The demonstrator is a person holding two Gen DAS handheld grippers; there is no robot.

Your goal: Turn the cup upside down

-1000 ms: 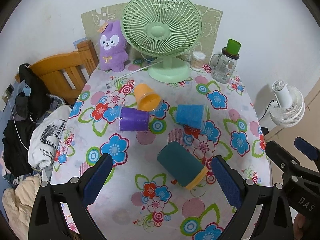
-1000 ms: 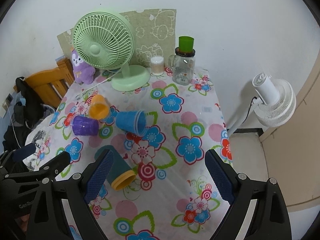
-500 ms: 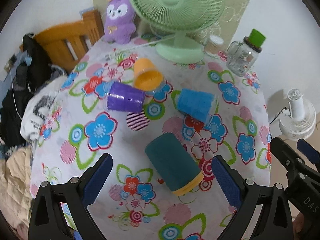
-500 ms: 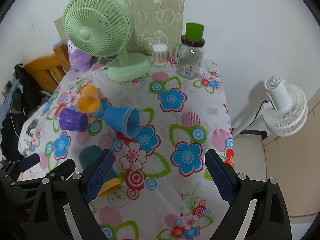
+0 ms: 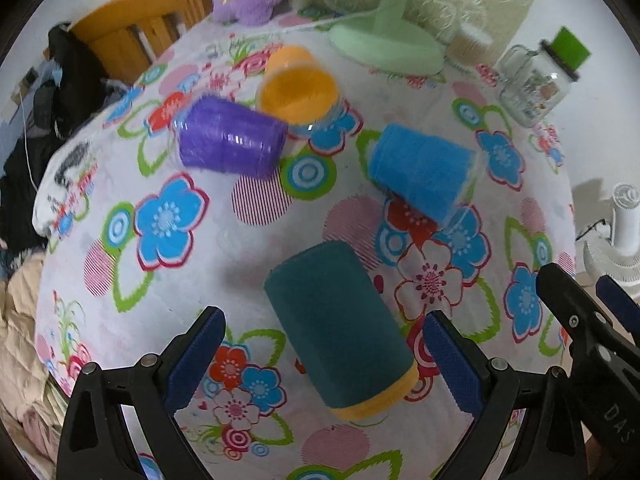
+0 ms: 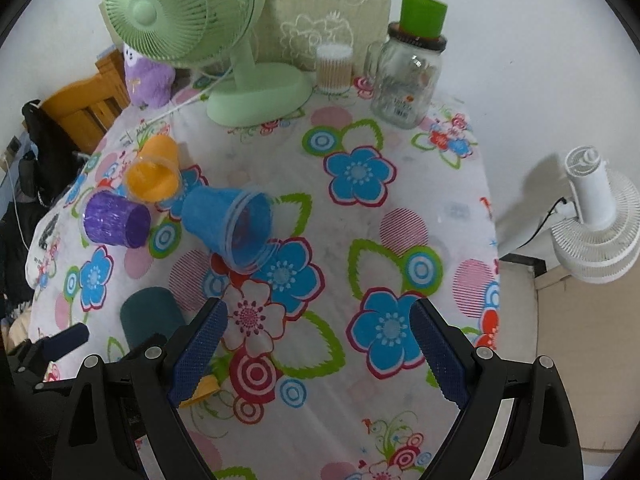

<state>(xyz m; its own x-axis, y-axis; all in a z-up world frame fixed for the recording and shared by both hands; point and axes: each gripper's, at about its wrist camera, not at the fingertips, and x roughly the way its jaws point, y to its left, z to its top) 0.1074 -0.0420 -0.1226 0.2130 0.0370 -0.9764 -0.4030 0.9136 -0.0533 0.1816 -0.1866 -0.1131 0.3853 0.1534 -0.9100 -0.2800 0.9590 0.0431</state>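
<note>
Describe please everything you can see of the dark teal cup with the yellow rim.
The dark teal cup lies on its side on the flowered tablecloth, closed base toward the fan, yellow rim toward the camera. Its wall looks matte, perhaps fuzzy. It rests between the open fingers of the left claw, which do not touch it. It stands apart from the other cups. The right view hides much of it.

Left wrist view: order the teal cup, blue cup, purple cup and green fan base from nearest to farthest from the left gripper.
1. teal cup, between the left gripper fingers
2. blue cup, ahead right
3. purple cup, ahead left, slightly farther
4. green fan base, at the back
</note>
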